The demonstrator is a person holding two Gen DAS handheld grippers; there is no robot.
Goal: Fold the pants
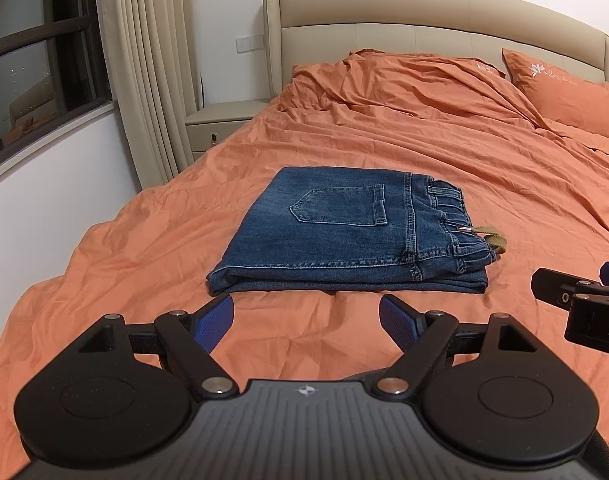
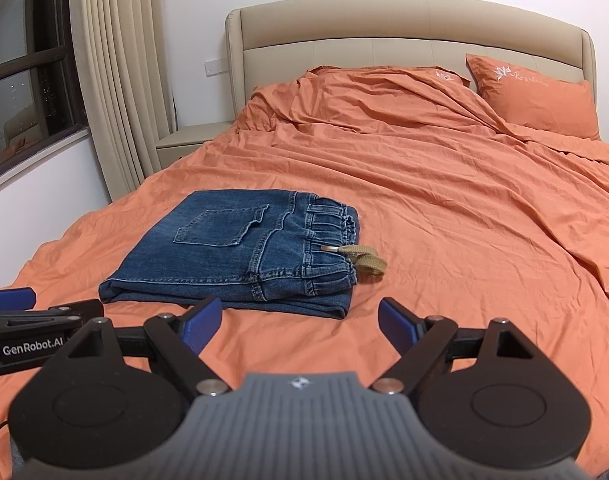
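Left gripper (image 1: 306, 320) sat low in frame, blue ribbed pads spread wide, holding nothing. Right gripper (image 2: 300, 322) likewise wide and empty; in the left view only its black tip showed, cut off at the right edge. Pants (image 1: 344, 236), dark denim folded into a thick rectangle, lay at mid-frame on the wrinkled orange sheet (image 1: 444, 152). Elastic waistband bunched; tan drawstring (image 2: 364, 264) poked out, its far end hidden.

White lettering reading "GenRobot.AI" stands on the side of the left gripper (image 2: 8, 300), at the left edge of the right wrist view, while the orange pillow (image 2: 536, 98) against the headboard (image 2: 344, 20) carries white embroidered script too small to read.
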